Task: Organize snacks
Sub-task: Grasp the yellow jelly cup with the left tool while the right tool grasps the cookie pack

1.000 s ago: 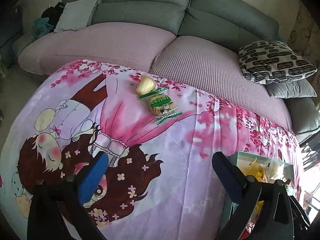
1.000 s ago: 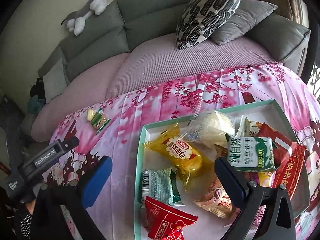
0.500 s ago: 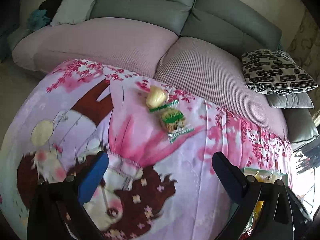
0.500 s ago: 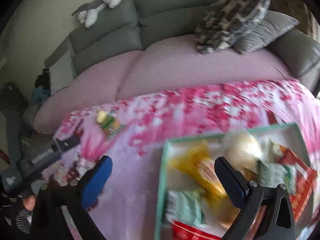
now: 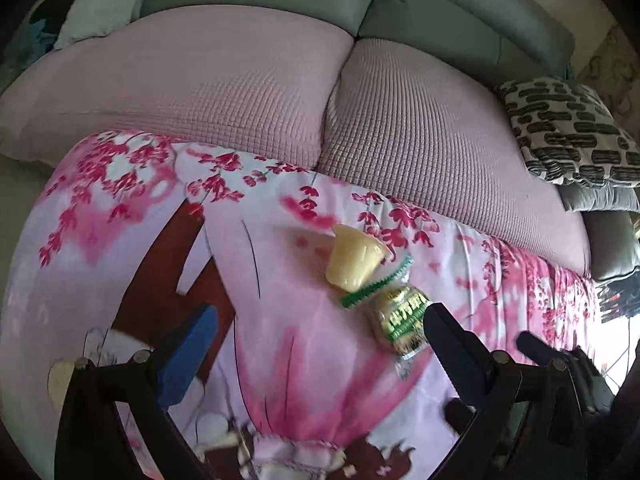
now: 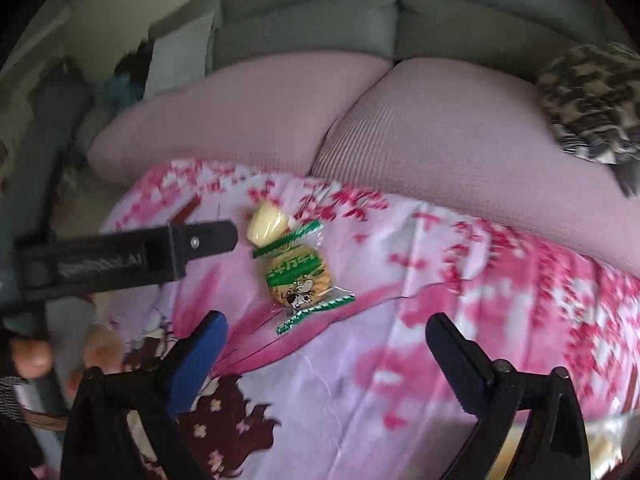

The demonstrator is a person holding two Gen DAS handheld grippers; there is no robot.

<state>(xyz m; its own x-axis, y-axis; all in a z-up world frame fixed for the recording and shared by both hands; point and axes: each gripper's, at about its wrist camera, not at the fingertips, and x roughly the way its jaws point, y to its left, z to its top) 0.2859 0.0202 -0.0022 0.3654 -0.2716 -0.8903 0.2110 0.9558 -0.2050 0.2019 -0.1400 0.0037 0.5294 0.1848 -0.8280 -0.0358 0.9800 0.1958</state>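
Two snacks are not yet put away: a pale yellow jelly cup (image 5: 356,262) and a green-edged clear biscuit packet (image 5: 400,320), touching on the pink printed cloth (image 5: 280,360). The left gripper (image 5: 320,336) and right gripper (image 6: 326,340) are both wide and empty, with the packet just ahead.
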